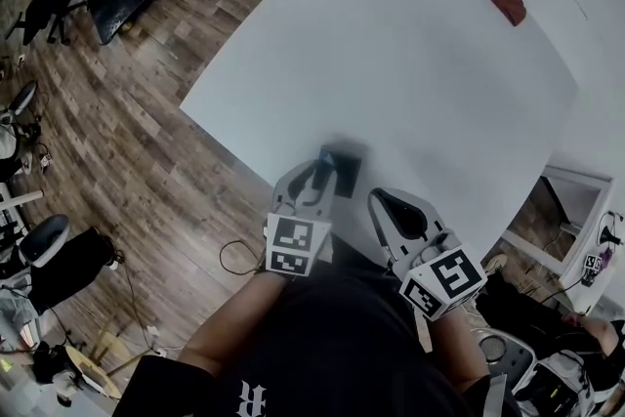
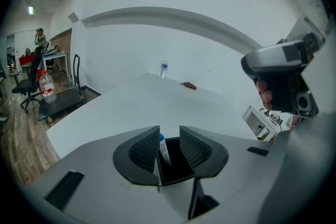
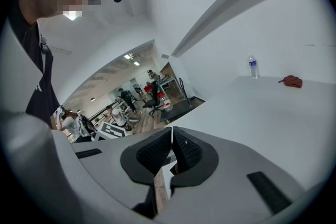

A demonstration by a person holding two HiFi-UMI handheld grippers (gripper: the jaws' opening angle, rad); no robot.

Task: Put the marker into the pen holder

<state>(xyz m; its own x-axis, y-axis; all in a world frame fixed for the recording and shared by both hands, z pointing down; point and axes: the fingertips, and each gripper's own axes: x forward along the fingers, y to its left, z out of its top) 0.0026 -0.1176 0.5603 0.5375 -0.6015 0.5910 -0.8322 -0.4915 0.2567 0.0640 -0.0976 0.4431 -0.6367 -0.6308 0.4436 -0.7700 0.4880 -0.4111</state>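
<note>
A black square pen holder (image 1: 345, 169) stands near the front edge of the white table (image 1: 410, 63). In the left gripper view a white marker (image 2: 164, 148) with a blue cap stands inside the pen holder (image 2: 178, 168), leaning on its left wall. My left gripper (image 1: 322, 167) hangs right over the holder; in its own view the left gripper (image 2: 169, 139) has its jaws a little apart, one on each side of the marker. My right gripper (image 1: 389, 206) is beside it, off the table edge. In its own view the right gripper (image 3: 171, 137) is shut and empty.
A red-brown object (image 1: 505, 1) lies at the table's far right, and a water bottle (image 2: 163, 68) stands at the far edge. A white cabinet (image 1: 576, 200) is to the right. Left of the table are wood floor (image 1: 127, 142), office chairs and a black cart (image 2: 60, 102).
</note>
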